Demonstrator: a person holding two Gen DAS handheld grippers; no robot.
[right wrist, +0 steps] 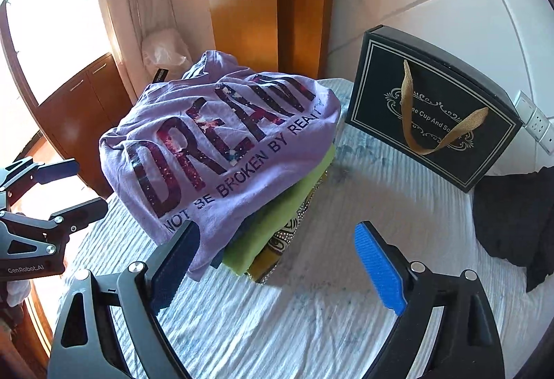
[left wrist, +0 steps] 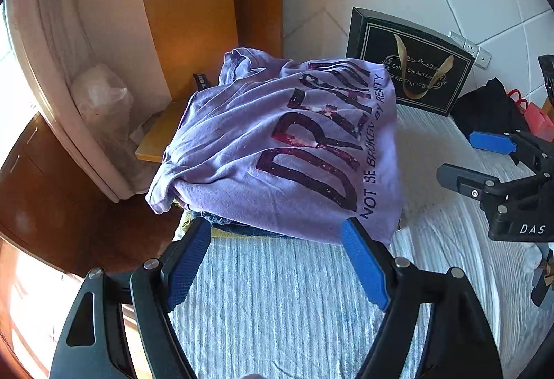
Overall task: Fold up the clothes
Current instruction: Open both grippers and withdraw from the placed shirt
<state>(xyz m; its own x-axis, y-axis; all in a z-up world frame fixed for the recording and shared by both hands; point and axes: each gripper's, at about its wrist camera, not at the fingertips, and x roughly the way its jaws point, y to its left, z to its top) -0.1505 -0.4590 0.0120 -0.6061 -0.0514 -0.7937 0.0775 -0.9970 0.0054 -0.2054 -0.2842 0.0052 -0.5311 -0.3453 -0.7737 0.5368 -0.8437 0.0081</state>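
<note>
Sitting on top of a small pile, the purple shirt (right wrist: 221, 150) with "DREAM" printed across it lies just ahead of both grippers, draped loosely with one sleeve end hanging off the far-left side. Under it I can make out a green garment (right wrist: 277, 223), something denim and a patterned yellow piece (right wrist: 277, 250), stacked fairly square. Judging by that, most of the folding looks done; the purple shirt seems laid on but a bit rumpled, and a black garment (right wrist: 512, 226) off to the right of the right gripper (right wrist: 273, 261) looks still unfolded.

Both grippers are spread wide and hold nothing; the left gripper (left wrist: 277, 261) hovers with its tips at the pile's near edge. Everything rests on a white ribbed surface (right wrist: 311, 327), with a black gift bag (right wrist: 432, 108) standing beyond.
</note>
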